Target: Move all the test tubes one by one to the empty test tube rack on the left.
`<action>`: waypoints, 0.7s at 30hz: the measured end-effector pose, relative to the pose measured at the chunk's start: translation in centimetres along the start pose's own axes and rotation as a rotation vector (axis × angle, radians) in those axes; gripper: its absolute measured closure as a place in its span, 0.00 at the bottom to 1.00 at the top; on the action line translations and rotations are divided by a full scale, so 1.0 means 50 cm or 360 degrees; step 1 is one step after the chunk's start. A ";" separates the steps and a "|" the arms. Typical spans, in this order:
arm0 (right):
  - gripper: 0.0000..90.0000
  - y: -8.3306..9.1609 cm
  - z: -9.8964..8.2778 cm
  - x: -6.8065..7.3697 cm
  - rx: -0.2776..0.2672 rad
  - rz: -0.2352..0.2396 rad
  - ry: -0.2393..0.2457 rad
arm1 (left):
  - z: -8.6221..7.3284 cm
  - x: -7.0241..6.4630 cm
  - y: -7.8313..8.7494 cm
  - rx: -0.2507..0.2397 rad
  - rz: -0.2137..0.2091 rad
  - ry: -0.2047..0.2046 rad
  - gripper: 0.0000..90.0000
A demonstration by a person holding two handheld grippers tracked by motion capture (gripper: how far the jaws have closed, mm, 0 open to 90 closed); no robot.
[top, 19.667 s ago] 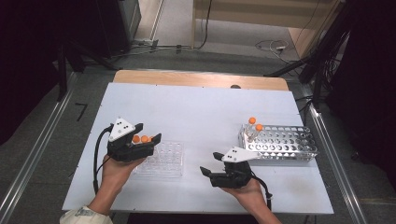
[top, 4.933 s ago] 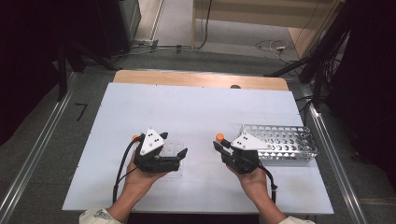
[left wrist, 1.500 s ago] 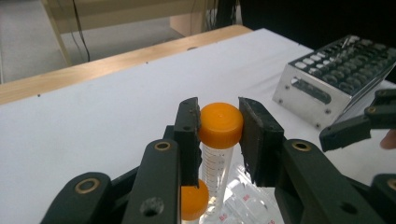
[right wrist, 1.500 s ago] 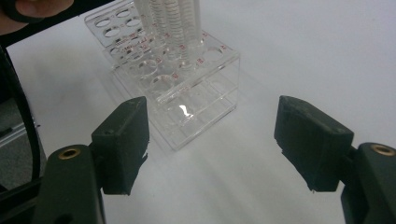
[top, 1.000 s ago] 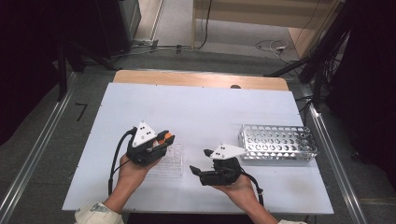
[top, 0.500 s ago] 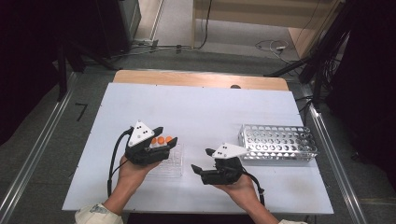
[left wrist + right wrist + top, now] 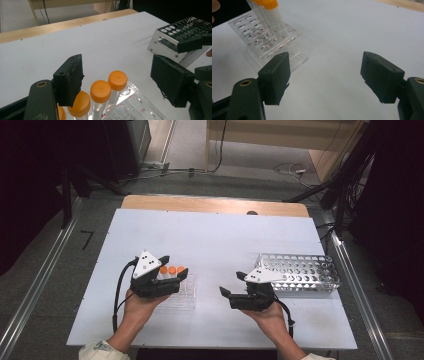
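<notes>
Red well codes printed on clear tube rack [image 7: 140, 110], left gripper view, lower middle of the frame: "C6" reads at lower right of rack, "B4" beside base of middle orange-capped tube [image 7: 100, 96]. Right gripper view, upper left: same rack [image 7: 297, 58] has red marks by its holes, too small to read. No other text.

tongs [image 7: 117, 82]: jaws wide apart, just been opening, nothing gripped | tubes [image 7: 100, 92]: orange caps, upright in clear rack [image 7: 136, 108], between and below the jaws, pads clear of them | metal rack [image 7: 172, 35]: far right on white desk [image 7: 75, 42] | other tongs [image 7: 193, 43]: right edge, before metal rack
</notes>
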State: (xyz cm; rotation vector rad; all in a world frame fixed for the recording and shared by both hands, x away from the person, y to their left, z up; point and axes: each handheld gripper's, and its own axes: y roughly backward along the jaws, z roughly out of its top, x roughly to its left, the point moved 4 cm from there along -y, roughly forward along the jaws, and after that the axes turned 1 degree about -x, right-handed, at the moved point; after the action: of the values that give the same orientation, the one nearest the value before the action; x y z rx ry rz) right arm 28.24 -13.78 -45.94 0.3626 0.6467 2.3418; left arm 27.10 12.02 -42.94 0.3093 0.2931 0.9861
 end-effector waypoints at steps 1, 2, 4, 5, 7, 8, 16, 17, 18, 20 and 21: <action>0.25 0.003 0.000 -0.004 -0.0004 -0.0008 -0.0004 | 0.000 0.001 0.001 -0.0004 -0.0001 0.0001 0.30; 0.25 0.005 0.000 -0.007 -0.0014 -0.0018 -0.0010 | 0.000 0.001 0.001 -0.0003 0.0001 0.0001 0.30; 0.25 0.008 -0.001 -0.013 -0.0015 -0.0029 -0.0016 | -0.001 0.002 0.002 0.0001 0.0005 0.0003 0.30; 0.25 0.009 -0.001 -0.015 -0.0017 -0.0032 -0.0018 | -0.002 0.002 0.002 0.0002 0.0005 0.0005 0.30; 0.25 0.011 -0.001 -0.017 -0.0023 -0.0040 -0.0019 | -0.003 0.003 0.002 0.0007 0.0005 0.0002 0.30; 0.25 0.012 0.000 -0.018 -0.0025 -0.0041 -0.0020 | -0.003 0.003 0.002 0.0006 0.0005 0.0001 0.29; 0.25 0.022 -0.002 -0.030 -0.0038 -0.0071 -0.0040 | -0.004 0.002 0.006 0.0006 0.0003 -0.0001 0.29; 0.25 0.024 -0.002 -0.032 -0.0039 -0.0076 -0.0040 | -0.004 0.001 0.006 0.0003 0.0004 0.0000 0.29; 0.25 0.025 -0.003 -0.034 -0.0038 -0.0078 -0.0042 | -0.004 0.000 0.006 0.0004 0.0002 0.0002 0.29; 0.25 0.027 -0.004 -0.037 -0.0040 -0.0087 -0.0049 | -0.005 0.001 0.006 0.0011 0.0005 -0.0002 0.28; 0.25 0.028 -0.005 -0.038 -0.0039 -0.0092 -0.0053 | -0.006 0.001 0.006 0.0011 0.0005 0.0000 0.28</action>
State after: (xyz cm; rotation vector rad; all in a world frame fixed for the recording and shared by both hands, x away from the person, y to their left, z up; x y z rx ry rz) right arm 28.82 -16.06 -45.54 0.3660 0.6043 2.2824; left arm 26.80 12.24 -43.10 0.3162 0.2959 0.9885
